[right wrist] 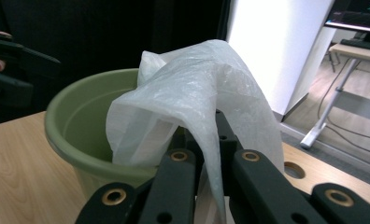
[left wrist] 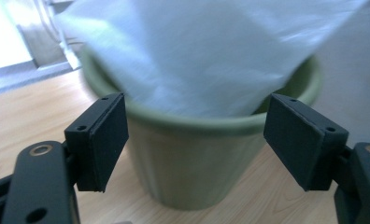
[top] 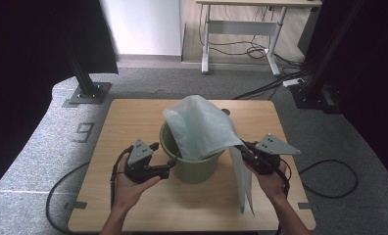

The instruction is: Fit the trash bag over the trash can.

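In the high view a green bucket (top: 192, 161) stands near the middle of the wooden worktop (top: 133, 117), and a thin white plastic bag (top: 202, 128) rises out of its mouth, its upper part leaning up and back over the far rim while a long flap hangs down outside the bucket on the right toward the worktop. The left hand-held gripper (top: 168, 165) sits just beside the bucket's left wall, held in the person's left hand (top: 131, 188), and the right hand-held gripper (top: 244, 148) meets the bag at the bucket's right rim, held in the right hand (top: 270, 182); a cable trails from each across the grey carpet. In the left gripper view the two black pads stand wide apart with nothing pressed between them; the bucket (left wrist: 197, 158) lies ahead in the gap between them, and the bag (left wrist: 206, 51), blurred, spreads above the rim. In the right gripper view the jaws are brought tightly together on a fold of the bag (right wrist: 197, 107), the film draping over and between them, so this hand-held gripper holds the bag; the bucket (right wrist: 80, 126) stands just behind and to the left with part of the bag inside it, and the other hand-held gripper shows darkly at the left edge beyond the bucket
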The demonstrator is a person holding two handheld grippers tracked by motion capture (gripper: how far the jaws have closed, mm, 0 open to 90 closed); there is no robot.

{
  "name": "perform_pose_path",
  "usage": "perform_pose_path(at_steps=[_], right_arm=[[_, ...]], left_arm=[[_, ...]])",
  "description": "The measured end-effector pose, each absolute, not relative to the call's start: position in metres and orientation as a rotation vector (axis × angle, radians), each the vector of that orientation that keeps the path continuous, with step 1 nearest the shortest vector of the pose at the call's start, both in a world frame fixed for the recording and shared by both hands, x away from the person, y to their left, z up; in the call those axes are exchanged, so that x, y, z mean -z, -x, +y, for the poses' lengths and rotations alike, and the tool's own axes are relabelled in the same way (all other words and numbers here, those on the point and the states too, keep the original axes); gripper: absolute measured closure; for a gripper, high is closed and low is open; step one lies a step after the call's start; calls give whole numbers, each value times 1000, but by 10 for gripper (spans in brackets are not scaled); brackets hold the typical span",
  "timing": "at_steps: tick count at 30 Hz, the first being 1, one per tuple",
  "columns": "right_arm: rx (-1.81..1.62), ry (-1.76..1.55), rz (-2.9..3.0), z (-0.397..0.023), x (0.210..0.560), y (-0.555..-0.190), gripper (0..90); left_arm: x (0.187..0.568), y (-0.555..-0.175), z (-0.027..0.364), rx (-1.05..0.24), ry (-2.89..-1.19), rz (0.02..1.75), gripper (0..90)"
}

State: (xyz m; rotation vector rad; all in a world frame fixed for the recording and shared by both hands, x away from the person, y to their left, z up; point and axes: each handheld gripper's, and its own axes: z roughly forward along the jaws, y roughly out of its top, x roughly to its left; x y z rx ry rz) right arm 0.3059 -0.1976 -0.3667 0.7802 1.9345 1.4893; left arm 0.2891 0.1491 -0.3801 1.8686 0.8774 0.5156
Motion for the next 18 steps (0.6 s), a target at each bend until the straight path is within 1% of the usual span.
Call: perform_pose_path(at_steps=[8,18], right_arm=[[-1473,-771,1982,-183,362,-304,879],[-1505,-802,1989,-182,360,-307,880]], left_arm=[[376,-290,125,-482,-1903,793,214],[376,-299,108,-468,-1900,781,215]])
